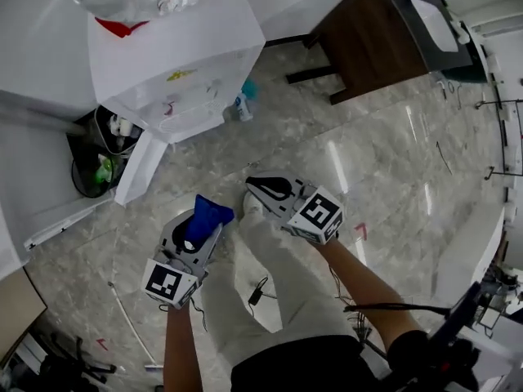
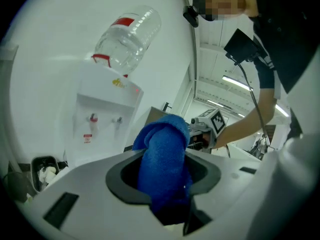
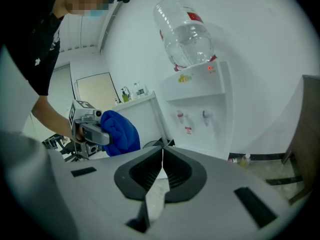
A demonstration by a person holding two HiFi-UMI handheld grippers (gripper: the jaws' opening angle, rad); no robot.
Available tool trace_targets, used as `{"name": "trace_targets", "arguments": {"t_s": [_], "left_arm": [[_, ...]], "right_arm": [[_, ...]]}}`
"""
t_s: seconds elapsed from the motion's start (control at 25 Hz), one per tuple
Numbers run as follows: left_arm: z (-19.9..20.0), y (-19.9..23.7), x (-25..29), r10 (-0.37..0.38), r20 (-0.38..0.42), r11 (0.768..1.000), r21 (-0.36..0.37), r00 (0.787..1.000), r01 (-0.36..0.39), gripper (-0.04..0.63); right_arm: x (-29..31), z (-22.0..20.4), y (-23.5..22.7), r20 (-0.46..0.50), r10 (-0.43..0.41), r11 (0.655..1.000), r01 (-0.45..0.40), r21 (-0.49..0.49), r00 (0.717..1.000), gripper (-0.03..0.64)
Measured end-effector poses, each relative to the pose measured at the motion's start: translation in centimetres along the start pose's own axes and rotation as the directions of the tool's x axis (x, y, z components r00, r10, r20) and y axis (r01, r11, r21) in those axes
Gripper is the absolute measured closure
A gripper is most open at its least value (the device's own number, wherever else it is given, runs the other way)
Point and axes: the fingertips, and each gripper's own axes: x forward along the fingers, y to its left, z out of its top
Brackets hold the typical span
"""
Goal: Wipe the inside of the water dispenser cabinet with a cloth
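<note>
Grey marble floor [image 1: 392,162], near white water dispenser [image 1: 176,64]: left gripper [image 2: 162,184] jaws clamp rolled blue cloth [image 2: 162,144]; right gripper [image 3: 161,171] jaws closed, empty.

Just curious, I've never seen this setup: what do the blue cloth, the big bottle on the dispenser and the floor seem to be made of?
Blue cloth: soft, fuzzy pile that bunches in folds, likely microfibre or terry.
Bottle: see-through and ribbed, probably clear plastic.
Floor: glossy grey veined tiles that reflect the lights; I can't tell whether they are stone or ceramic.
</note>
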Motion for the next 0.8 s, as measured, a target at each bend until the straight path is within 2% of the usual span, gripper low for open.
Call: {"name": "trace_targets", "arguments": {"t_s": [0.16, 0.24, 0.4, 0.48, 0.6, 0.8], "left_arm": [[-6.8, 5.6, 3.1, -0.004, 0.032, 1.0, -0.016, 0.999, 0.005, 0.43], [-10.7, 7.9, 4.5, -0.006, 0.027, 1.0, 0.027, 1.0, 0.005, 0.43], [-18.4, 14.1, 8.8, -0.071, -0.019, 0.988, 0.138, 0.997, 0.073, 0.43], [-21.7, 17.6, 11.6, -0.066, -0.044, 0.977, 0.2, 0.997, 0.074, 0.43], [-26.2, 22.3, 15.7, -0.035, -0.064, 0.966, 0.255, 0.997, 0.051, 0.43], [-31.4, 29.3, 22.8, -0.028, -0.029, 0.935, 0.352, 0.999, 0.036, 0.43]], "right_arm": [[3.5, -4.7, -3.8, 0.083, -0.021, 1.0, 0.022, -0.004, 0.996, 0.618], [5.6, -7.3, -5.6, 0.088, -0.025, 0.999, 0.027, -0.023, 0.996, 0.618], [10.1, -12.9, -10.4, 0.092, -0.041, 0.993, 0.051, -0.11, 0.995, 0.618], [11.1, -15.0, -12.9, 0.12, -0.035, 0.988, 0.052, -0.143, 0.992, 0.618], [10.7, -17.8, -16.0, 0.162, -0.025, 0.984, 0.053, -0.169, 0.986, 0.618], [9.7, -21.8, -19.9, 0.191, -0.074, 0.971, 0.114, -0.211, 0.979, 0.618]]}}
